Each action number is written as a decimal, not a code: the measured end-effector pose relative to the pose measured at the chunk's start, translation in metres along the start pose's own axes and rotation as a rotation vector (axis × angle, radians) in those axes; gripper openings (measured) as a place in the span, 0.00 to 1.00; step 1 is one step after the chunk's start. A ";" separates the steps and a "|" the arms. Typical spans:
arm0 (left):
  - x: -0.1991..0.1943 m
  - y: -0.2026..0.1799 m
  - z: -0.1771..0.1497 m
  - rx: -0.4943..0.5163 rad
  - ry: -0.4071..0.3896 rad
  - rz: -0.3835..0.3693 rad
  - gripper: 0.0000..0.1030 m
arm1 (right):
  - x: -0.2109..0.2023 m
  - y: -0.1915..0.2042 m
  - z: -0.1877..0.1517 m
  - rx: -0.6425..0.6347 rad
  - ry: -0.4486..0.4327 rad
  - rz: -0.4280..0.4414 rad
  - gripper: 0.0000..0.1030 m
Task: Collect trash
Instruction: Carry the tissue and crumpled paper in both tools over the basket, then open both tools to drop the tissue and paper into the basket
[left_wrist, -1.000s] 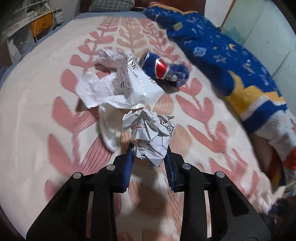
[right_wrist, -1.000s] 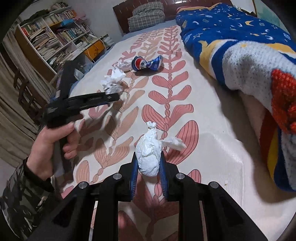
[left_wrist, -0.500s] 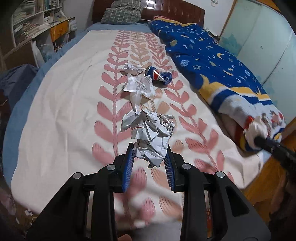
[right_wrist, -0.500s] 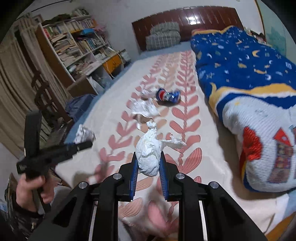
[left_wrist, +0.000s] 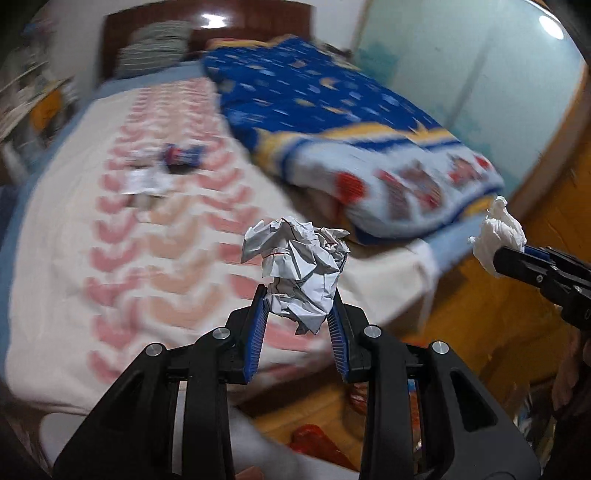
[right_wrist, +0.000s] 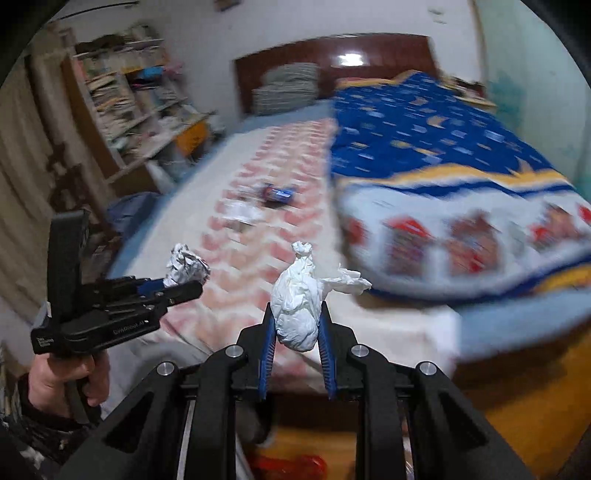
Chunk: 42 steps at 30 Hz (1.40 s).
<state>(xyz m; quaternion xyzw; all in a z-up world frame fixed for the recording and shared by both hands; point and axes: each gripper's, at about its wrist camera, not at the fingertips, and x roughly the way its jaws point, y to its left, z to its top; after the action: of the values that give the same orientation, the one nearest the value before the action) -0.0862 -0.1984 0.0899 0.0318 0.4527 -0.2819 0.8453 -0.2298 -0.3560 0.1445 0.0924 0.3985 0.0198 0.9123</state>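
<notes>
Now both grippers lifted off bed (left_wrist: 55, 229), left gripper (left_wrist: 298, 295) jaws gripping crumpled paper (left_wrist: 299, 266), right gripper (right_wrist: 296, 321) jaws gripping tissue wad (right_wrist: 297, 310).

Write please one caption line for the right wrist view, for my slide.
Right gripper holds a white tissue wad above the bed's foot; the left gripper carries crumpled paper.

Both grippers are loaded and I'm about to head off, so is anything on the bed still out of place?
Yes. A crushed blue soda can and a pale scrap of paper beside it lie on the leaf-patterned bedspread. Motion blur hides finer detail. The left gripper grips crumpled paper; the right gripper grips a white tissue wad.
</notes>
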 end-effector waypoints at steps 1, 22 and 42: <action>0.006 -0.012 -0.002 0.018 0.012 -0.017 0.31 | -0.008 -0.016 -0.012 0.029 0.010 -0.027 0.21; 0.233 -0.234 -0.128 0.386 0.494 -0.169 0.31 | 0.053 -0.256 -0.273 0.583 0.308 -0.269 0.21; 0.279 -0.261 -0.170 0.490 0.589 -0.155 0.48 | 0.090 -0.284 -0.306 0.652 0.374 -0.314 0.45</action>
<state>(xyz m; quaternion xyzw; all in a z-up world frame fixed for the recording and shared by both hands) -0.2246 -0.4897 -0.1759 0.2780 0.5962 -0.4233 0.6230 -0.4028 -0.5785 -0.1771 0.3097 0.5522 -0.2307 0.7389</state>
